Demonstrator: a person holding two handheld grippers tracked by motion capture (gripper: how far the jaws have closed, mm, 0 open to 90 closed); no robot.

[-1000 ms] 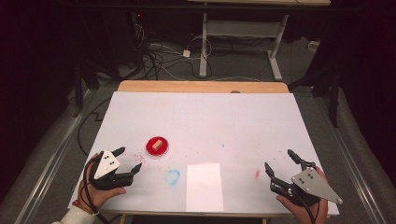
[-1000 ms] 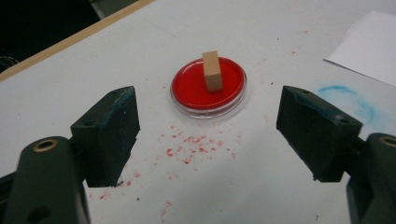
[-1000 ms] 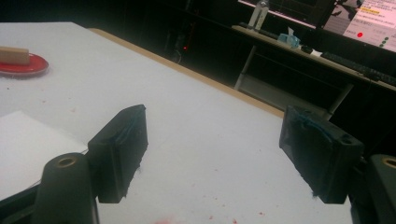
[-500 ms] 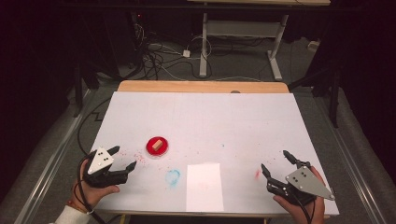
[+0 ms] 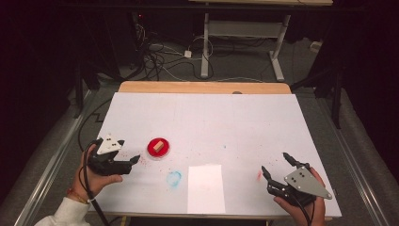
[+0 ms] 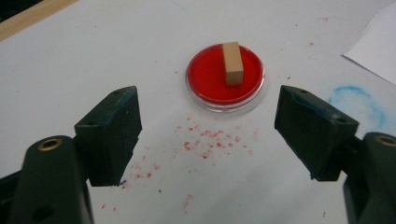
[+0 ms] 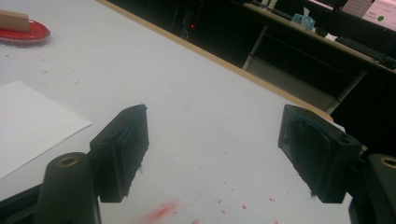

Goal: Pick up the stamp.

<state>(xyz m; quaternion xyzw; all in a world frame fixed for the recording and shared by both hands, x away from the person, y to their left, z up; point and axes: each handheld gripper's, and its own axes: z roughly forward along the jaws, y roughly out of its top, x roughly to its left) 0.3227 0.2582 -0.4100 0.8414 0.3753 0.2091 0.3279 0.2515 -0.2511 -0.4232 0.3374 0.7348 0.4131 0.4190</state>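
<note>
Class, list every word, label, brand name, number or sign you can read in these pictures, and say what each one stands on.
None can be read.
The wooden block, the red dish and the white sheet of paper carry no writing.
A sign with a green dot in the background is too blurred to read.

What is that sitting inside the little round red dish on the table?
A small tan wooden block lies in the red dish, on the red pad that fills it. The block's underside, and the patch of red beneath it, are covered, so nothing can be said of them.
</note>
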